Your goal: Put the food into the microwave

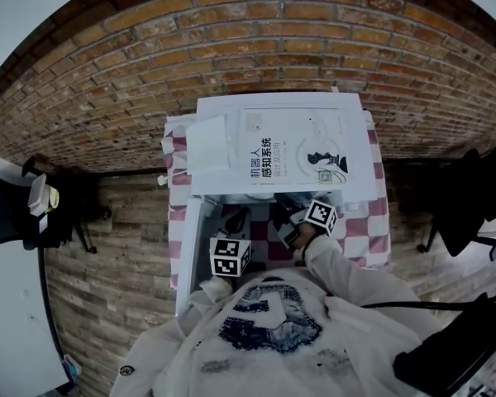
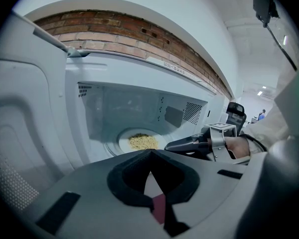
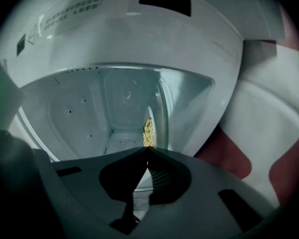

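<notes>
A white microwave [image 1: 273,147] stands on a red-and-white checked cloth, with its door [image 2: 20,133] swung open to the left. Inside, a white plate [image 2: 124,142] carrying yellow food [image 2: 142,141] rests on the turntable. My right gripper [image 2: 168,146] reaches into the cavity. Its jaws are shut, and the tips meet at the plate's near rim. In the right gripper view the food [image 3: 148,132] lies just beyond those tips [image 3: 148,148]. My left gripper [image 2: 150,151] hangs in front of the opening, shut with nothing in it. The microwave top hides the plate in the head view.
The checked cloth [image 1: 372,230] covers the table around the microwave. A paper sheet with print [image 1: 293,160] and a white box [image 1: 208,143] lie on the microwave's top. Dark office chairs stand at the left [image 1: 16,209] and at the right [image 1: 471,205]. A brick wall runs behind.
</notes>
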Action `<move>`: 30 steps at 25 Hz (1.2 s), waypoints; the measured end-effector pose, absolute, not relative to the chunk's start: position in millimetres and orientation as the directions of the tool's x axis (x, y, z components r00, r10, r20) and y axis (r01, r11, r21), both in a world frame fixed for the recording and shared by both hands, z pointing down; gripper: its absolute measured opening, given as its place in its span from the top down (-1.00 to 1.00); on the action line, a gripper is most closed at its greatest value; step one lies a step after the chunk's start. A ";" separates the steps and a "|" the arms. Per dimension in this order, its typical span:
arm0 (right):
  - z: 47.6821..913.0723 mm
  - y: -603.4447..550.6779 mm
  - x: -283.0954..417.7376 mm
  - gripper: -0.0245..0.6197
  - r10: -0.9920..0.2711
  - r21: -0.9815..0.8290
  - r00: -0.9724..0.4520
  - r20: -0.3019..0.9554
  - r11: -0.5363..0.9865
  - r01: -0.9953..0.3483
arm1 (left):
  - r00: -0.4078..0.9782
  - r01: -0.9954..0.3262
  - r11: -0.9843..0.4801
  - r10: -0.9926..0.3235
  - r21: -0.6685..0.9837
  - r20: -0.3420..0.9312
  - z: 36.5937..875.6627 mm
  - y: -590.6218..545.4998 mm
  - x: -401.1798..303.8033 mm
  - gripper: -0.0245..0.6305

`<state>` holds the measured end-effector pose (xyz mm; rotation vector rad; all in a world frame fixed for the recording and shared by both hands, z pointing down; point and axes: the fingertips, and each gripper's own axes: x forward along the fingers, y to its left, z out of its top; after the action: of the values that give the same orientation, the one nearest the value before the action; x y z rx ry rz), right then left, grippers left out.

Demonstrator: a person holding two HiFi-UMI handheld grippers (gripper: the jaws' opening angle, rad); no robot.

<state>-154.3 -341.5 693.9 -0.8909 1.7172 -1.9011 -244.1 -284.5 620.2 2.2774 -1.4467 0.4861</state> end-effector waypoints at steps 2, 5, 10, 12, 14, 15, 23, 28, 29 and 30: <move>694.1 -339.0 -153.8 0.88 -0.689 -0.984 -0.703 0.177 -0.148 -0.102 | 0.406 -0.910 -0.389 -0.773 0.142 0.487 619.4 -284.2 -243.6 0.90; 693.1 -335.4 -152.3 0.88 -0.689 -0.985 -0.704 0.173 -0.141 -0.104 | 0.409 -0.909 -0.393 -0.774 0.140 0.483 618.1 -283.6 -242.8 0.90; 682.1 -327.9 -150.0 0.88 -0.684 -0.984 -0.708 0.175 -0.091 -0.155 | 0.413 -0.907 -0.398 -0.779 0.137 0.471 615.3 -281.3 -240.5 0.90; 675.7 -325.0 -148.8 0.88 -0.681 -0.981 -0.711 0.175 -0.059 -0.185 | 0.413 -0.907 -0.399 -0.782 0.135 0.467 613.6 -280.4 -240.5 0.90; 668.8 -321.3 -148.0 0.88 -0.676 -0.977 -0.716 0.176 -0.030 -0.212 | 0.413 -0.908 -0.398 -0.784 0.135 0.463 611.5 -279.0 -240.9 0.90; 665.1 -319.3 -147.1 0.88 -0.674 -0.974 -0.717 0.177 -0.017 -0.224 | 0.413 -0.907 -0.398 -0.785 0.136 0.462 610.5 -278.2 -240.7 0.90; 633.8 -300.6 -139.0 0.88 -0.646 -0.921 -0.735 0.206 0.126 -0.369 | 0.412 -0.909 -0.393 -0.802 0.137 0.433 594.7 -272.3 -243.7 0.90; 606.0 -287.9 -126.9 0.88 -0.663 -0.866 -0.718 0.211 0.213 -0.451 | 0.419 -0.905 -0.407 -0.811 0.120 0.409 574.1 -265.1 -242.8 0.90; 600.0 -285.9 -124.9 0.88 -0.667 -0.849 -0.714 0.214 0.235 -0.474 | 0.422 -0.904 -0.412 -0.812 0.116 0.403 570.2 -264.0 -242.1 0.90; 594.0 -284.1 -122.8 0.88 -0.670 -0.829 -0.709 0.218 0.257 -0.497 | 0.425 -0.902 -0.417 -0.813 0.111 0.398 566.9 -263.0 -241.2 0.90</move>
<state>-122.8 -284.1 594.0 -1.1024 2.3429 -1.4394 -241.2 -263.0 566.9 2.3754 -1.4806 0.4094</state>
